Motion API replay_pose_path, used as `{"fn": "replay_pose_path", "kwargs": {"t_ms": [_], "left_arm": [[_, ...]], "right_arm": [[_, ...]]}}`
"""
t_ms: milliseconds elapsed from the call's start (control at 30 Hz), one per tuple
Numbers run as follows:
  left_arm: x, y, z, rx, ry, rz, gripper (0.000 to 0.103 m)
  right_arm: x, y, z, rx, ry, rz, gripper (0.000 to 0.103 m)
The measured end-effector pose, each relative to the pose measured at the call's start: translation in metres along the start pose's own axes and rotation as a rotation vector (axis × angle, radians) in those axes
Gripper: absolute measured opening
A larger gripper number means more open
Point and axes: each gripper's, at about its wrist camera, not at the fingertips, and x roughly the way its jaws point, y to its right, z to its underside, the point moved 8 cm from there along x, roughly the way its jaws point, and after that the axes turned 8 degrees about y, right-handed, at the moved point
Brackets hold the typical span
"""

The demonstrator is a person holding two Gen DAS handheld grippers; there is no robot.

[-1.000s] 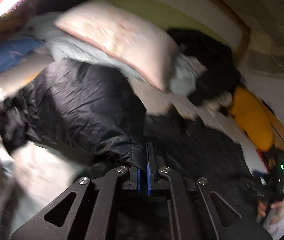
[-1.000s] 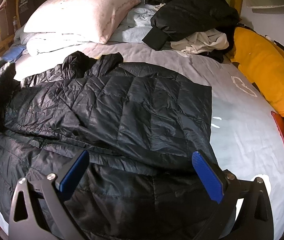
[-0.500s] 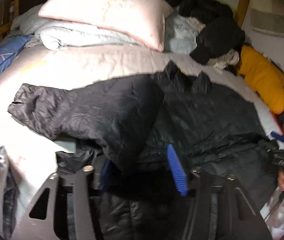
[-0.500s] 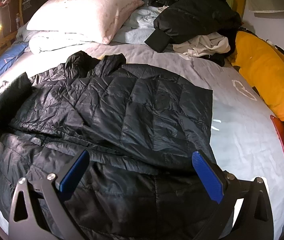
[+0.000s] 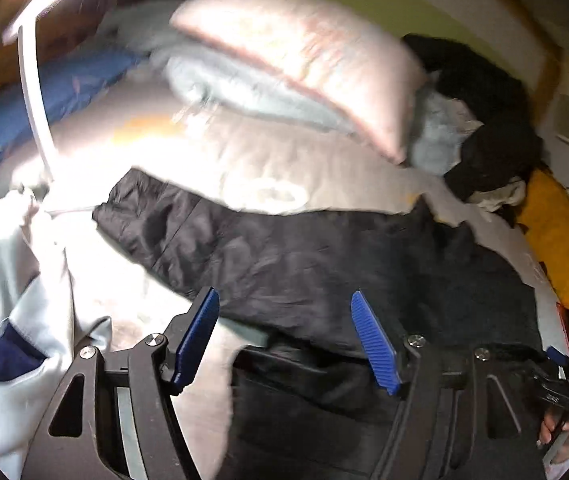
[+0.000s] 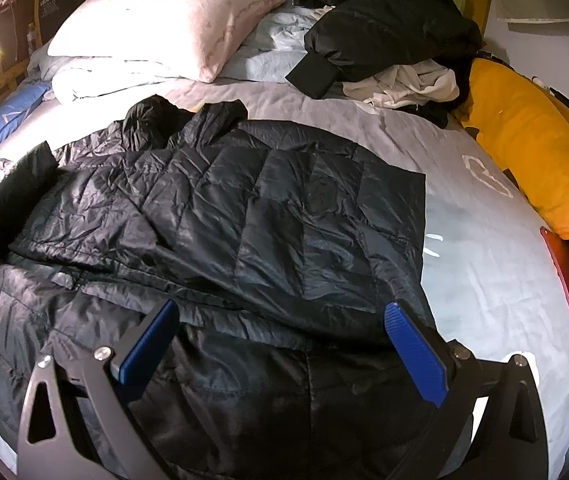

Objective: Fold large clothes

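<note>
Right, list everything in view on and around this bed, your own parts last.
puffer jacket: one, black, spread across the near bed
bedsheet: one, pale grey, under the jacket
pillow: one, pinkish white, head of the bed
folded bedding: pale blue-white, under the pillow
clothes pile: black with a white garment, right of the pillow
cushion: one, yellow, right edge
left claw: jaws just opened, jacket below, not gripped
right claw: open over the jacket
hand: holding the right claw

Left gripper (image 5: 284,340) jaws just opened, releasing jacket (image 5: 304,264).
</note>
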Motion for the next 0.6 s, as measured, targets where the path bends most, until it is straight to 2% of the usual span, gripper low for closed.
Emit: {"fn": "replay_pose_path", "kwargs": {"t_ms": [67,233,467,600], "left_arm": [[0.018,-0.019,0.002,-0.048,-0.045,-0.028,0.067],[0.052,-0.045,0.014,-0.156,-0.148,-0.035,0.066],[0.075,-0.045,0.017,-0.125,-0.152,-0.126,0.066],[0.091,-0.044,0.028,-0.095,-0.206,-0.205,0.065]], "right_arm": [[-0.001,0.000,-0.001,0.000,0.002,-0.001,0.103],[-0.002,-0.001,-0.002,0.005,0.010,-0.006,0.103],[-0.002,0.000,-0.002,0.012,0.009,-0.011,0.103],[-0.002,0.001,-0.001,0.011,0.004,-0.008,0.103]]}}
